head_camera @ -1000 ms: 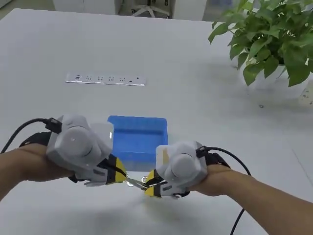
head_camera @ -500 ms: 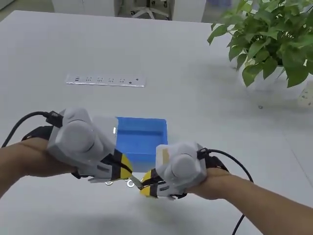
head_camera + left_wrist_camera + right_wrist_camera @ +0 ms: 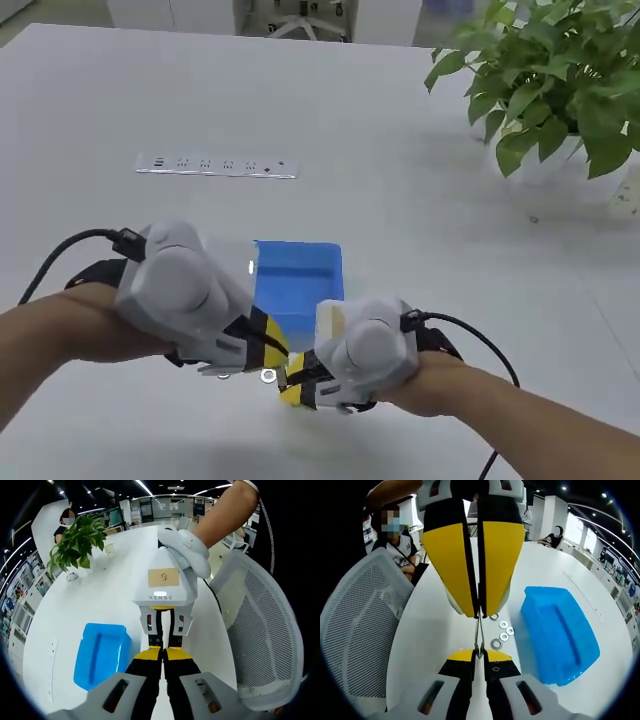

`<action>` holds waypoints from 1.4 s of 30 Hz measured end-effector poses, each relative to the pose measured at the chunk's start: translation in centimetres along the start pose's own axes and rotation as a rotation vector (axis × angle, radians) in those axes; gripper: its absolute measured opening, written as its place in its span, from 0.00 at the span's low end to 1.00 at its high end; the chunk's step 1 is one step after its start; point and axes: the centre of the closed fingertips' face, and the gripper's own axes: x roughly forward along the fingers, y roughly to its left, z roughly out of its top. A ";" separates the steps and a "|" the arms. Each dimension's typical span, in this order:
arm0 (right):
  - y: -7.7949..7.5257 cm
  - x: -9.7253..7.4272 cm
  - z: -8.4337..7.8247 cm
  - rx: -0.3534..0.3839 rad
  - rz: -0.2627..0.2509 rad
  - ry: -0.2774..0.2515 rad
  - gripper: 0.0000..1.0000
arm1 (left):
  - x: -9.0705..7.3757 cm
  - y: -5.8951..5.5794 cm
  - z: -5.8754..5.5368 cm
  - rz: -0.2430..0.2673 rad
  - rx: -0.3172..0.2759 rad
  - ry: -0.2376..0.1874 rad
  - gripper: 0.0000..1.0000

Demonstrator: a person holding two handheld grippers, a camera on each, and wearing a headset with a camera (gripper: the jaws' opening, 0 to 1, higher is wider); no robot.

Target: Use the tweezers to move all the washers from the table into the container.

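- The grey body of the right tongs [image 3: 162, 642] carries the word "KENSE" in the left gripper view. Above it is a tan sticker with a handwritten mark I cannot read.
- The left hand [image 3: 95, 330] and the right hand [image 3: 440, 378] each wrap a handle from behind. The forearms come in low from either side, so the two tools meet nose to nose over the table [image 3: 400, 180].
- The left tongs [image 3: 283, 360] slant down toward the meeting point, with a black cable [image 3: 60, 260] trailing off their back.
- In the right gripper view, the left tongs' yellow jaws are pressed together. The thin metal tweezers [image 3: 479, 630] come out from between their tips.
- The right tongs' own yellow-tipped jaws are clamped on the other end of the tweezers, so both tools grip them at once.
- Five washers [image 3: 503, 624] lie loose on the table just beside the tweezers, between the meeting tips and the container [image 3: 560, 630].
- The blue container sits just past the tips and close to the washers. None of the washers can be seen inside it.
- Well beyond the tongs lie a white power strip [image 3: 215, 163] and, off to the right tongs' side, a leafy plant [image 3: 545, 70].
- A mesh chair [image 3: 360, 615] stands behind the left tongs.
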 end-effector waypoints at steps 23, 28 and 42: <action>0.2 0.0 -0.1 0.003 0.007 -0.008 0.08 | 0.9 -0.4 -0.8 -0.021 -0.008 -0.031 0.07; 0.2 0.0 -0.2 0.001 0.008 -0.006 0.08 | 1.0 -0.4 -0.6 -0.023 -0.015 -0.049 0.06; -0.1 -0.2 -0.1 -0.020 -0.010 -0.013 0.11 | 0.8 -0.4 -0.5 -0.034 0.002 -0.052 0.05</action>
